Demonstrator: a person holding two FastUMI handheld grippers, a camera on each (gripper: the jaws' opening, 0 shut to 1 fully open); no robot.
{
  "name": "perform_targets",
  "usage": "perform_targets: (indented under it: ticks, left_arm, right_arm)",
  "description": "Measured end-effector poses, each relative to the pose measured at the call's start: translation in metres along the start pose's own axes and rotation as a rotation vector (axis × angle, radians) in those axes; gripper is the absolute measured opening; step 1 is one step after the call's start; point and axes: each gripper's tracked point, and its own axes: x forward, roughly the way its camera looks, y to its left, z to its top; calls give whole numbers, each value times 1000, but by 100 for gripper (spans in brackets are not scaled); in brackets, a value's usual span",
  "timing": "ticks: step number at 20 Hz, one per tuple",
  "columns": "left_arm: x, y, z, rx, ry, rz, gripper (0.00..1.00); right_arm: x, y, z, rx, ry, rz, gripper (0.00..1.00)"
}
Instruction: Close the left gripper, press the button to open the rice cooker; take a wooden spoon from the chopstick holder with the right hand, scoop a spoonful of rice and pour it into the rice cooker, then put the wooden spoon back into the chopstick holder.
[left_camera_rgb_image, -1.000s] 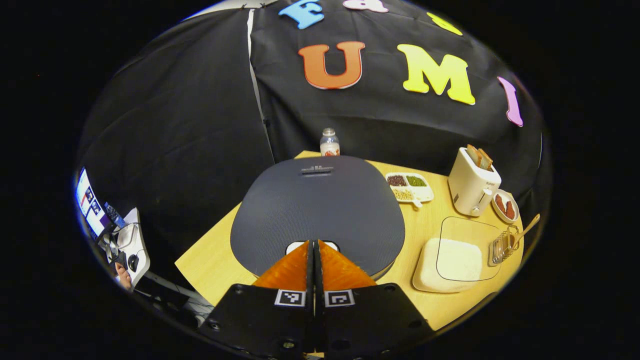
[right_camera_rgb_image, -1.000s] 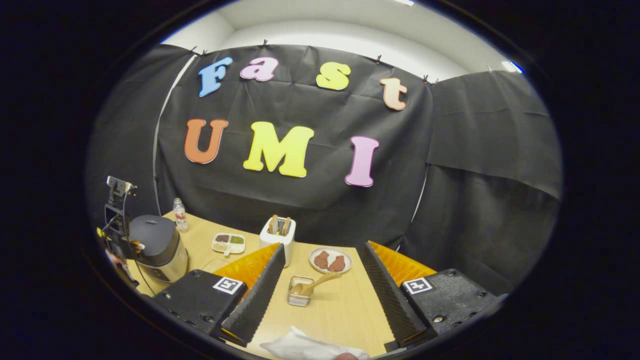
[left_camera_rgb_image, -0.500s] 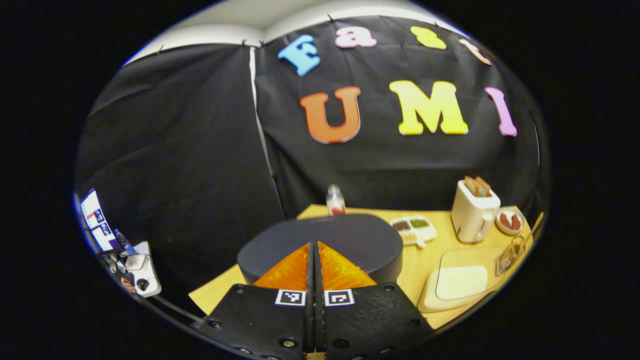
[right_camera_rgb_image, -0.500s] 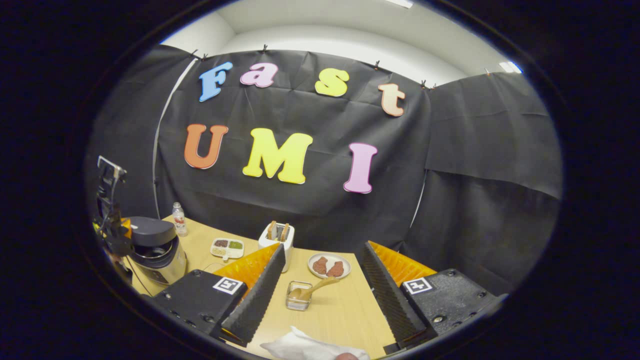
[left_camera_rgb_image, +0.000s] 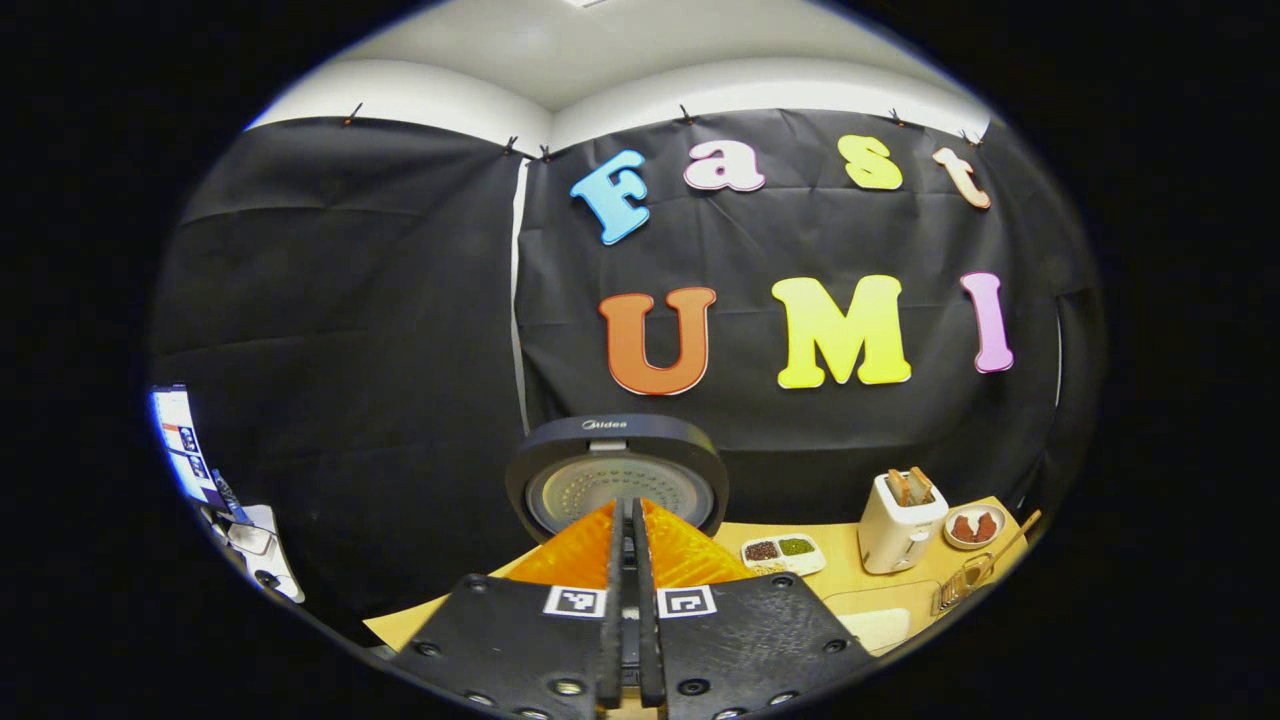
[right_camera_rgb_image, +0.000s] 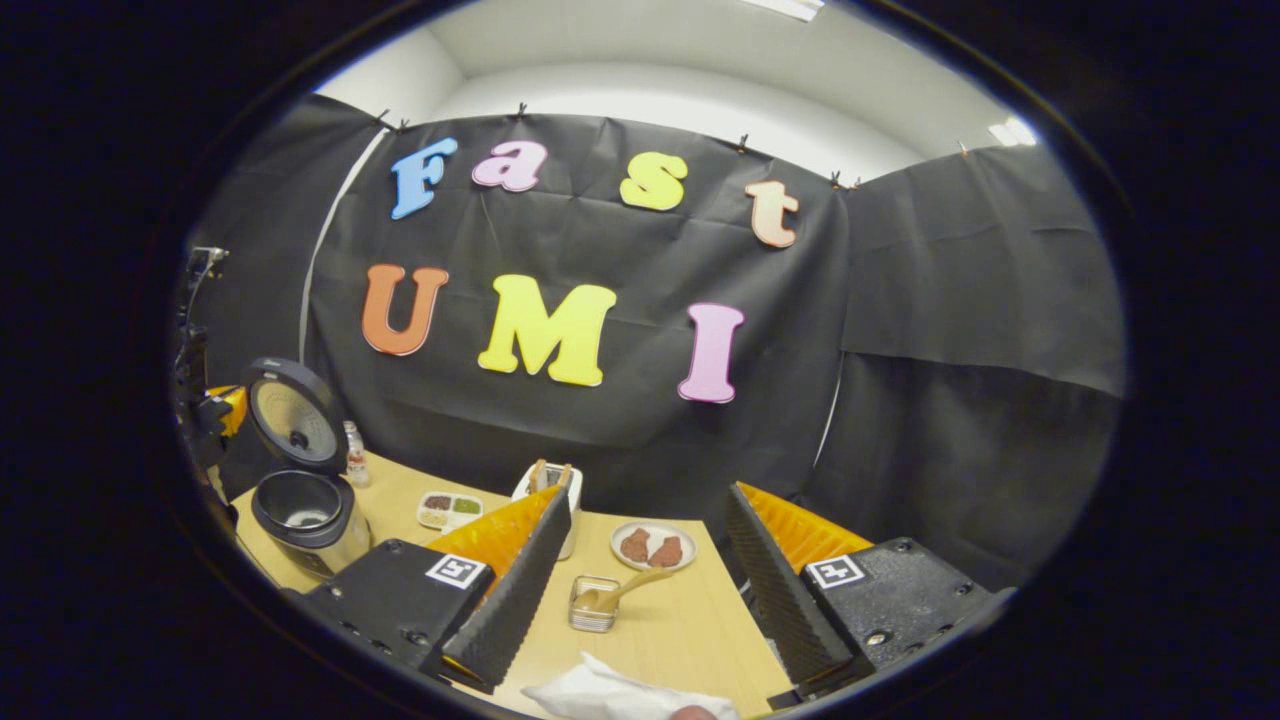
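Between the two spread fingers of the right hand-held gripper, straight ahead and a little way off on the wooden surface, stood the wire chopstick holder with the wooden spoon in it. The right hand-held gripper was wide open and held nothing. The spoon's bowl sat down in the holder, and its handle leaned up and to the right, toward the plate of red food. So the long way of the spoon ran slantwise across the gap between the fingers, and the handle tip was the part easiest to reach. The right hand was much nearer to the spoon than the left hand was, so I think taking the spoon was the next job and it belonged to the right hand. It would need to go forward and close on the handle. Far to the left on the surface stood the rice cooker with its lid up, so the pot was open and ready. The left hand-held gripper was closed tight with nothing in it, just in front of the raised lid. A tray of rice lay on the surface between the cooker and the holder. A white toaster and a dish of beans stood behind.
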Motion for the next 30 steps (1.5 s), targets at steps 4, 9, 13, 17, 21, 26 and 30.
perform_targets:
  ticks: [4, 9, 13, 17, 21, 26, 30]
  left_arm:
    - [-16, 1, 1, -4, 22, -13, 66]
    - [-32, 11, 34, 25, -82, 20, 95]
    - [-46, 2, 57, 31, -129, -20, 94]
    - [-56, -9, 67, 56, -151, -54, 94]
    - [-58, -16, 63, 55, -135, -76, 95]
    - [-58, -15, 58, 53, -125, -72, 95]
    - [-62, -19, 57, 50, -122, -80, 95]
  right_arm:
    - [2, -5, -1, 12, -6, -15, 97]
    - [4, -7, -4, 42, -11, -26, 100]
    - [8, -8, -6, 56, -19, -33, 100]
    - [16, -8, -16, 79, -4, -31, 100]
    - [28, -6, -31, 106, 11, -27, 100]
    - [64, -5, -78, 138, 61, -32, 100]
    - [103, 0, -141, 212, 138, -32, 100]
